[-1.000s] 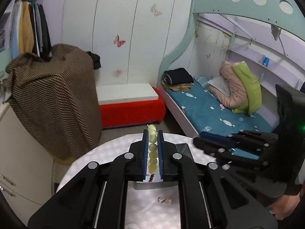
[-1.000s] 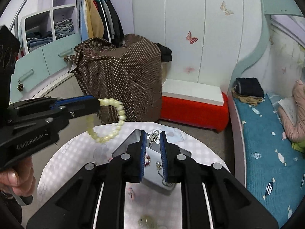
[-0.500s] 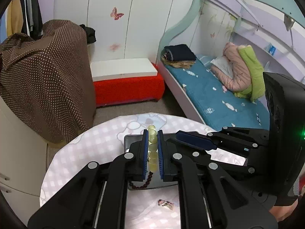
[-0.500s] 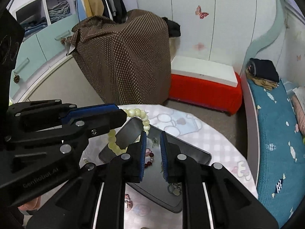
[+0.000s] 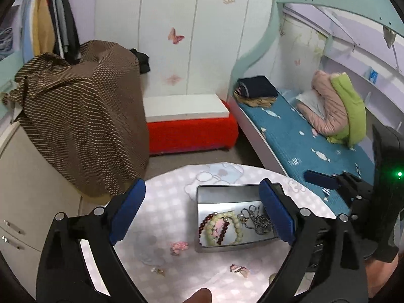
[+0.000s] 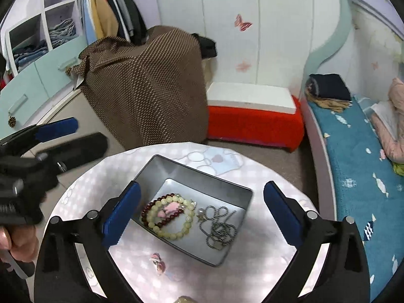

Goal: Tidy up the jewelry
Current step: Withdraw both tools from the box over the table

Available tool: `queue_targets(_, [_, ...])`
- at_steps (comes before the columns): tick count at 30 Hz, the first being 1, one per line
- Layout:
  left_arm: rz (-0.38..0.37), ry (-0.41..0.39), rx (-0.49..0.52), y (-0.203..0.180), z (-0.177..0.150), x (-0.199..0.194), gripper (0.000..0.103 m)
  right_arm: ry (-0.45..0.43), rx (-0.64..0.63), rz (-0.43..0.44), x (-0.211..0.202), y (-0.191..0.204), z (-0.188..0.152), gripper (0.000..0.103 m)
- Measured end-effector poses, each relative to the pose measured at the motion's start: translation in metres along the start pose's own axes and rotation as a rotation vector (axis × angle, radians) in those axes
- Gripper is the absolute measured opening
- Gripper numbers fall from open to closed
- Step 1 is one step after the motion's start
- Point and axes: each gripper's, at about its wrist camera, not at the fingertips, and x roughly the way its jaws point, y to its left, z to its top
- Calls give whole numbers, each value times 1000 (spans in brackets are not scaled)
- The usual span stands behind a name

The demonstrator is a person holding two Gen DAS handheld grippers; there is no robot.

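A grey metal tin (image 6: 224, 184) (image 5: 227, 193) sits on the round table. Inside lie a pale green bead bracelet (image 6: 188, 223) (image 5: 237, 227), a dark red bead bracelet (image 6: 149, 207) (image 5: 203, 223), a pink piece (image 6: 170, 208) and a silver chain necklace (image 6: 218, 224) (image 5: 255, 219). My left gripper (image 5: 202, 213) is open and empty above the table, left of the tin; it also shows in the right wrist view (image 6: 73, 139). My right gripper (image 6: 202, 213) is open and empty over the tin; it also shows in the left wrist view (image 5: 320, 178).
Small pink trinkets lie loose on the checked tablecloth (image 5: 179, 246) (image 5: 240, 269) (image 6: 157, 260). A brown draped cloth (image 5: 83, 116), a red and white bench (image 5: 189, 123) and a bed with blue sheet (image 5: 303, 136) stand beyond the table.
Both grippers opened. The pale green bracelet left my left gripper and the chain left my right gripper; both now lie in the tin. The grippers drew apart.
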Motion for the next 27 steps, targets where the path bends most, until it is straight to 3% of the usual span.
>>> queue_targets(18, [118, -137, -19, 3, -41, -92, 97, -164, 74, -74, -90, 0, -29, 95])
queue_targets(27, [147, -162, -15, -6, -66, -127, 97, -235, 106, -122, -132, 10, -55, 95])
